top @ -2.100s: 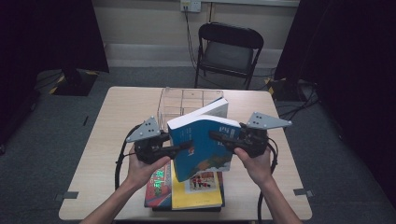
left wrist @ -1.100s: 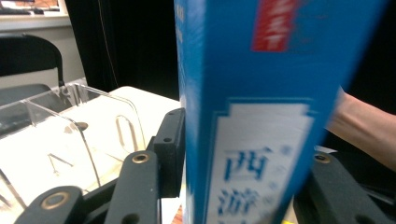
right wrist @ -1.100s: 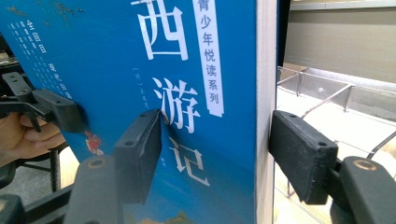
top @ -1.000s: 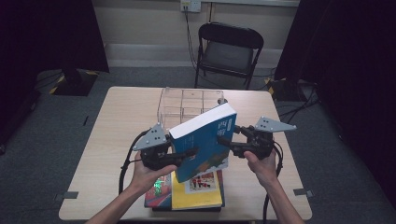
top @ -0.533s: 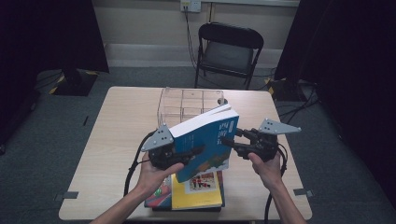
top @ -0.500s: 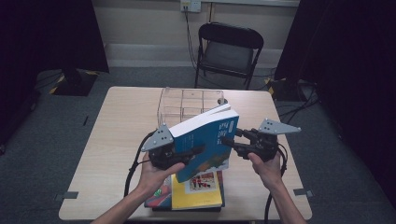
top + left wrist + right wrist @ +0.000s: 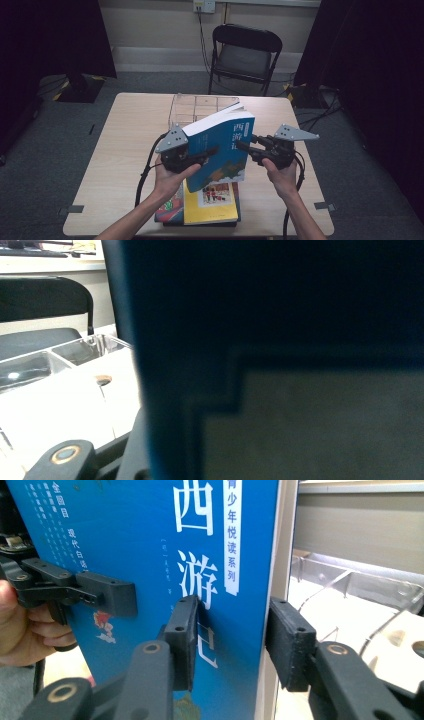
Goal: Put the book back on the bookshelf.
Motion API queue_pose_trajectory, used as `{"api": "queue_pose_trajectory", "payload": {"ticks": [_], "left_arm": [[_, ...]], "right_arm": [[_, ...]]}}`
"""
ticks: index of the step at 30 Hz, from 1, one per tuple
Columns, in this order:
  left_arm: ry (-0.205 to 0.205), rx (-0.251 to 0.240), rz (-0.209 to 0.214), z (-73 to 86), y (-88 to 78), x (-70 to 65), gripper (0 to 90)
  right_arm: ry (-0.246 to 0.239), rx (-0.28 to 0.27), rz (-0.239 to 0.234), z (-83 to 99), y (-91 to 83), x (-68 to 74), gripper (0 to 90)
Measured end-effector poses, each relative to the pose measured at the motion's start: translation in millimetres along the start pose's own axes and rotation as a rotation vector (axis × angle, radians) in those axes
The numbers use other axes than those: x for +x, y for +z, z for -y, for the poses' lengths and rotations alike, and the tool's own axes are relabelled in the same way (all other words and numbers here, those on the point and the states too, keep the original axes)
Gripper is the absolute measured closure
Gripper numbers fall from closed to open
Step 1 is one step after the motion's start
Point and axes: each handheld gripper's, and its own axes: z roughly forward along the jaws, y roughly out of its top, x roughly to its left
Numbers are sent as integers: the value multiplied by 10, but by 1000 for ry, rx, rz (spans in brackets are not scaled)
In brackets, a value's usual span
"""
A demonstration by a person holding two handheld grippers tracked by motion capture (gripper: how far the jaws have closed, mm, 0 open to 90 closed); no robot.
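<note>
Held upright above the book stack (image 7: 202, 202) near the table's (image 7: 125, 135) front edge, the blue book (image 7: 222, 145) is clamped at its left side by the left gripper (image 7: 202, 156). The right gripper (image 7: 227, 640) straddles the page edge; its jaws have just been closing, one pad on the cover, the other seemingly just off the pages. The book is judged thick, stiff, fairly heavy and glossy, best taken at opposite edges. Since two seconds ago it has been tipped more upright and shifted rightward.
</note>
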Motion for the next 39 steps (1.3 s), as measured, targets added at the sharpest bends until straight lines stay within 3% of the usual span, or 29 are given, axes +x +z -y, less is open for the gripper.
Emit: {"api": "queue_pose_trajectory", "payload": {"ticks": [4, 7, 9, 20, 26, 28, 32, 36, 38, 39], "left_arm": [[4, 5, -13, -10, -101, 105, 606], [19, -3, -29, 41, -212, 150, 605], [-1, -25, -29, 95, -256, 168, 605], [-12, -29, -35, 93, -245, 163, 598], [-3, -23, -37, 84, -238, 133, 602], [1, -16, -62, 83, -239, 108, 604], [-3, -24, -67, 97, -254, 93, 606], [16, -32, -77, 107, -261, 41, 607], [6, -28, -88, 100, -255, 26, 608], [6, -23, -91, 97, -256, 31, 608]], "right_arm": [[-8, 6, 7, -52, 155, 26, 618], [-7, 6, -22, -57, 268, 54, 622], [-19, 8, -35, -60, 312, 91, 628], [-27, 16, -45, -57, 267, 129, 639], [-27, 10, -48, -32, 304, 74, 522], [-20, 31, -51, 44, 335, 21, 504], [-35, 80, -43, 137, 349, -10, 471], [-15, 92, -45, 192, 353, -65, 425], [-6, 96, -64, 213, 375, -78, 456], [-13, 103, -81, 224, 397, -69, 527]]}}
